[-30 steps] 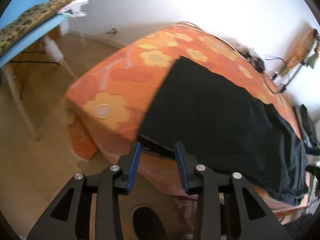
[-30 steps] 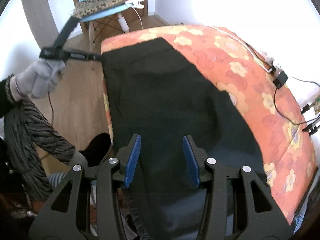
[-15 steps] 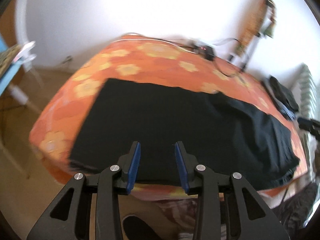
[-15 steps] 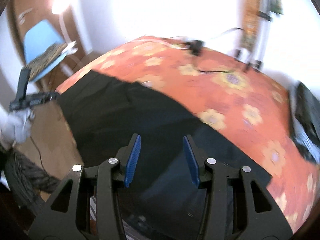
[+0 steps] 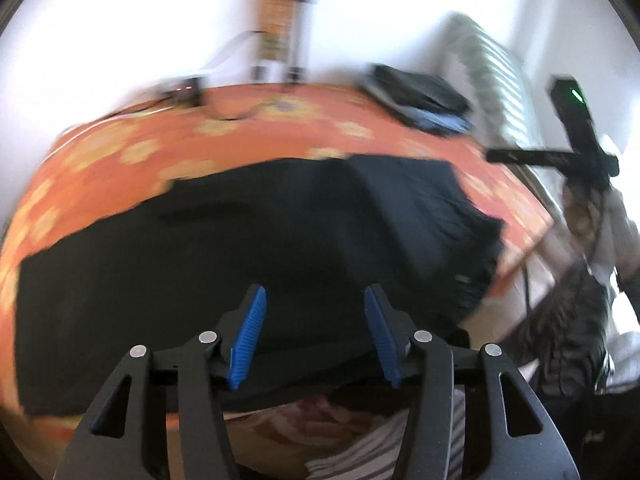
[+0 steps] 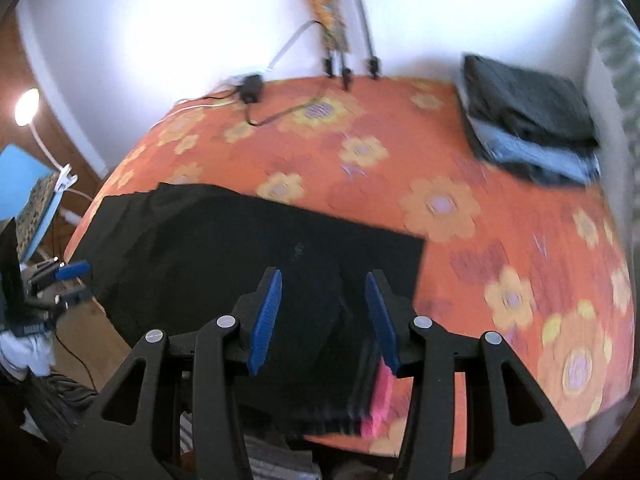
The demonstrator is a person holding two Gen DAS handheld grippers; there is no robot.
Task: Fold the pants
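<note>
Big orange flowered bed (image 6: 460, 216) fills both views, and that is our landmark. Black pants (image 6: 248, 264) lie spread flat along the bed's near edge, one end hanging a little over the near side, with a strip of pink showing at that draped end in the right wrist view. In the left wrist view the same pants (image 5: 208, 256) stretch wide across the near half of the bed, one end bunched and ruffled toward the bed's right corner.

At the bed's far right corner sits a stack of folded clothes (image 6: 528, 120), dark on top, pale blue beneath. Against the wall at the bed's far edge, a small black adapter (image 6: 251, 87) with its cable trailing onto the cover. Off the bed's left side, a blue chair (image 6: 24, 188), partly out of frame.

Left gripper (image 5: 316, 334) hovers above the pants at the bed's near edge, jaws opening right now, nothing between the blue pads, cloth only below them. Right gripper (image 6: 324, 318) hangs over the pants near their draped end, jaws parted about halfway, gripping nothing; the fabric lies beneath, not pinched. The left wrist view is heavily blurred, so finer detail is lost.
</note>
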